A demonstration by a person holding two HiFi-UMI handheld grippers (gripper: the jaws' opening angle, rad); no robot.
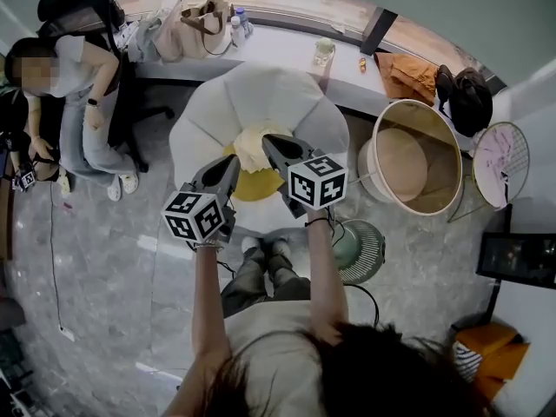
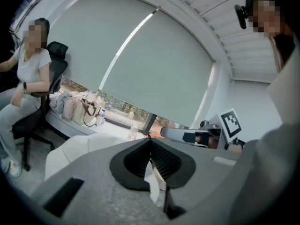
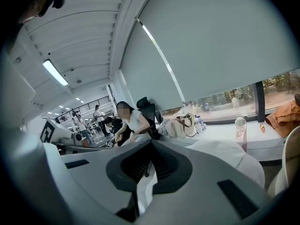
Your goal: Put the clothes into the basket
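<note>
A large white garment (image 1: 261,102) hangs spread out in front of me, over a yellow round thing (image 1: 258,186) and a pale yellow cloth (image 1: 252,146). In the head view my left gripper (image 1: 228,170) and right gripper (image 1: 276,150) hold its near edge side by side. White cloth (image 2: 153,182) is pinched in the shut left gripper (image 2: 151,146). More white cloth (image 3: 144,187) sits in the shut right gripper (image 3: 149,158). The round beige basket (image 1: 434,207) stands on the floor to the right, apart from both grippers.
A person (image 1: 78,102) sits on a chair at the left. The counter (image 1: 287,50) behind holds bags, a bottle and an orange cloth (image 1: 408,72). A floor fan (image 1: 360,250) stands near my right leg, and a round wire rack (image 1: 502,163) beside the basket.
</note>
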